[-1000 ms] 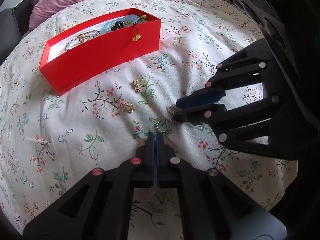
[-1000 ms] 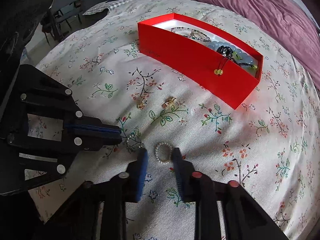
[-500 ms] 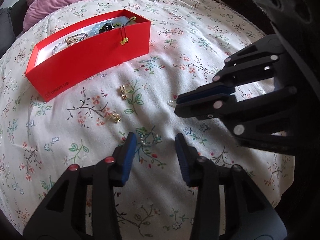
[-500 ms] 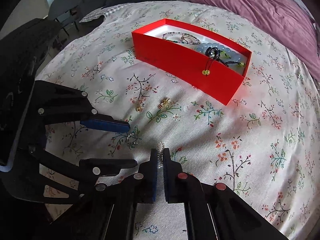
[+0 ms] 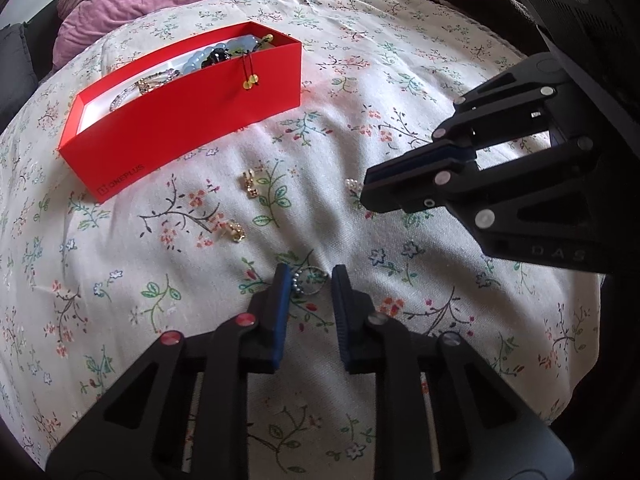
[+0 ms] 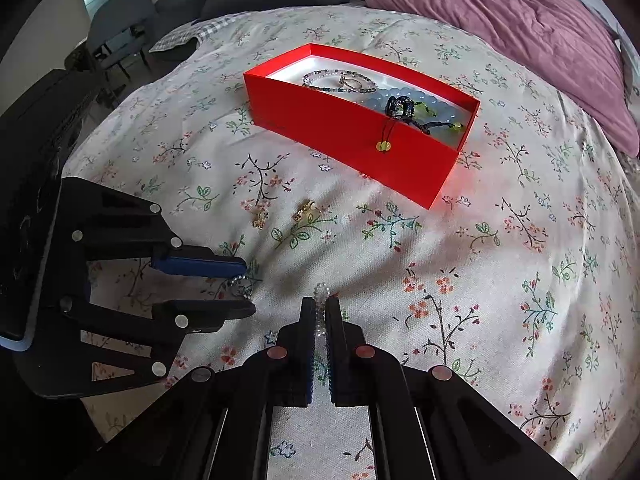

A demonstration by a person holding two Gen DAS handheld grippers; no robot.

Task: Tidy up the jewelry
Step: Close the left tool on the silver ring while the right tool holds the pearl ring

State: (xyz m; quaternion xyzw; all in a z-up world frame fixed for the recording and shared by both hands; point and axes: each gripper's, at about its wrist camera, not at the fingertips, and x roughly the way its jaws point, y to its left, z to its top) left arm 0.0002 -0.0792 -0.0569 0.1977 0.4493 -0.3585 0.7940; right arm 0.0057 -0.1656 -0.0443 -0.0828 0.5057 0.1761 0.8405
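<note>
My right claw [image 6: 318, 312] is pinched tight on a little pearl ring [image 6: 320, 300]; the ring stands up between the two blue pads and pokes out past the tips; from the left camera I see only a few white beads [image 5: 353, 185] peeking out at its closed tip. My left claw [image 5: 307, 278] is only a little way open, and its jaws have just been closing in; a thin ring with tiny beads [image 5: 306, 280] lies on the bed between the pads, close to the left pad [image 5: 282, 296], but the pads do not squeeze it; I cannot tell if that pad touches it. A bit further out, two small gold earrings [image 5: 250, 184] [image 5: 234, 231] lie loose on the flowery bed cover [image 5: 400, 88], near each other. Past them sits the red box [image 6: 360, 148], open on top; inside are a thin bead chain [image 6: 340, 81], a fat pale blue bead bracelet [image 6: 404, 98] and a dark cord piece [image 6: 400, 108]; its two yellow beads [image 6: 383, 145] hang over the front wall. A purple blanket [image 6: 520, 32] lies behind the box.
</note>
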